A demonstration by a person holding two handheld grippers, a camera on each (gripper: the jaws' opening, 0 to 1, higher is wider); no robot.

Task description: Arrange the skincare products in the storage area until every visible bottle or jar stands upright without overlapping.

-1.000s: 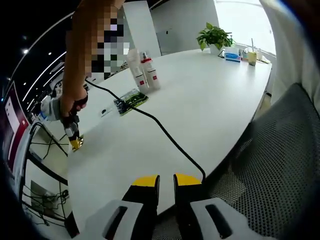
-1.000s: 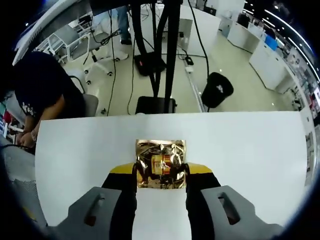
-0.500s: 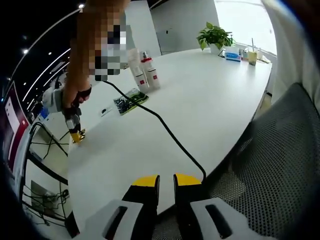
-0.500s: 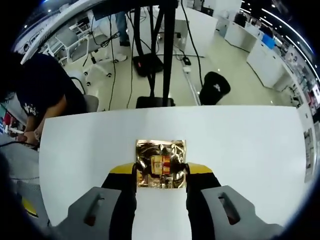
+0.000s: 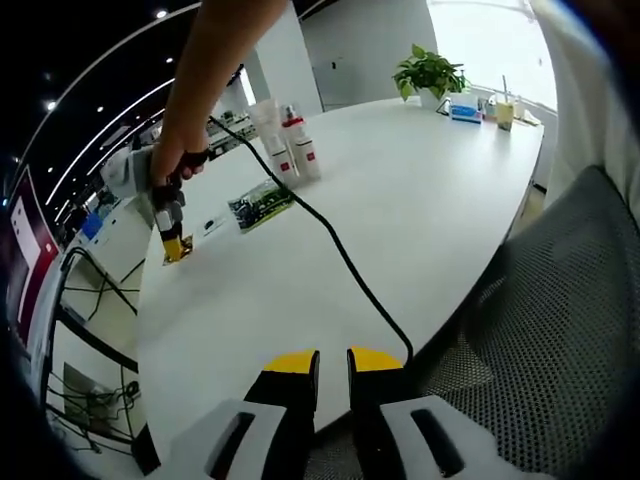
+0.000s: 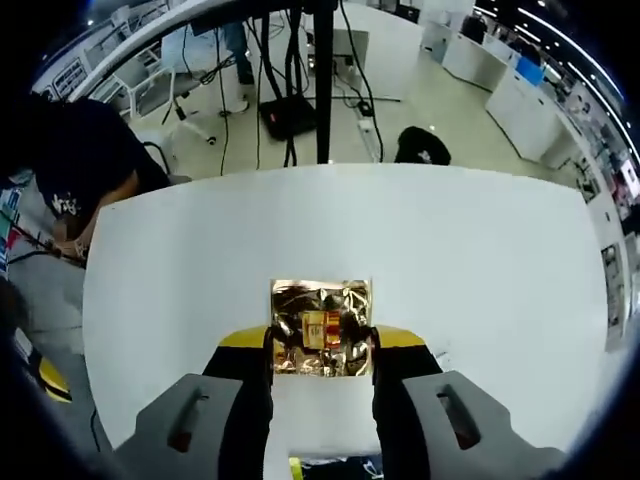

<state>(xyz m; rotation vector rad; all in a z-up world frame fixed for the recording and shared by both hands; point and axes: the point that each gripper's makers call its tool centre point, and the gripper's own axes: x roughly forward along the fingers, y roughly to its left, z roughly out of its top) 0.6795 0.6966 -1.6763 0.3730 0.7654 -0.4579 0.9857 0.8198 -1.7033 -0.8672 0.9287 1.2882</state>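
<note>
Gold foil packet (image 6: 321,327) sits squeezed between the two yellow-tipped jaws of the right hand-held gripper (image 6: 321,345), which is closed on it and holds it over the white surface (image 6: 480,290). The packet is shiny and crinkled, with a small red and yellow label in its middle. In the left gripper view the same right hand-held gripper (image 5: 172,243) shows far off at the left, held by a person's hand (image 5: 178,170) and pointing down, with the gold packet (image 5: 177,251) at its tip, close to the surface (image 5: 400,200); you cannot tell if the packet touches it. A black cable (image 5: 330,255) runs from that gripper across the surface to the near edge. The left hand-held gripper (image 5: 333,375) is at the near edge of the surface, its yellow-tipped jaws almost together with just a thin gap and nothing between them. Farther back on the surface two white bottles (image 5: 285,145) with red labels stand upright side by side, very close together. Just in front of them a flat green packet (image 5: 262,203) lies on the surface. A green potted plant (image 5: 430,75) stands at the far end, with some small things near it. A grey mesh chair (image 5: 560,330) is at the right.
</note>
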